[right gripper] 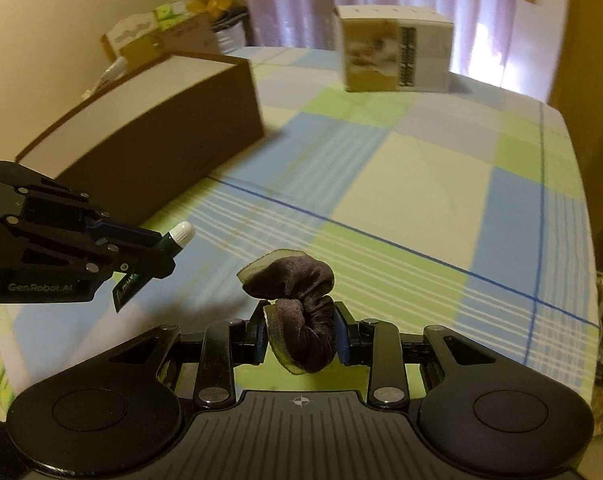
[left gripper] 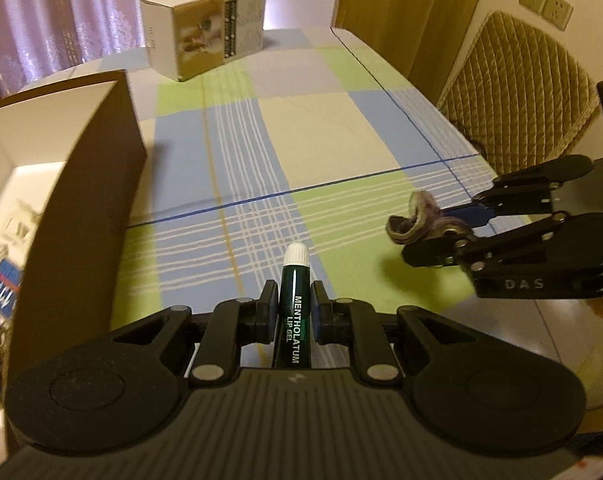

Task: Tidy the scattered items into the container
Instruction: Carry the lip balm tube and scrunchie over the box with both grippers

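the left gripper [left gripper: 294,312] is clamped on a green mentholatum lip gel tube [left gripper: 294,300], white cap forward, low in the frame's centre above the checked tablecloth [left gripper: 301,128]. the right gripper [right gripper: 300,334] pinches a dark scrunchie [right gripper: 297,308] at lower centre of its view. the open brown cardboard box [left gripper: 101,200] stands at the left edge, its near wall just beside the tube. the cloth ahead lies bare up to a white carton [left gripper: 205,28] at upper centre.

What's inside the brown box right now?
The left wrist view shows the brown box open-topped with a white inner wall. Inside, a blue printed packet and other blurred items lie on its floor. The near wall hides the rest; the right wrist view shows only its outside.
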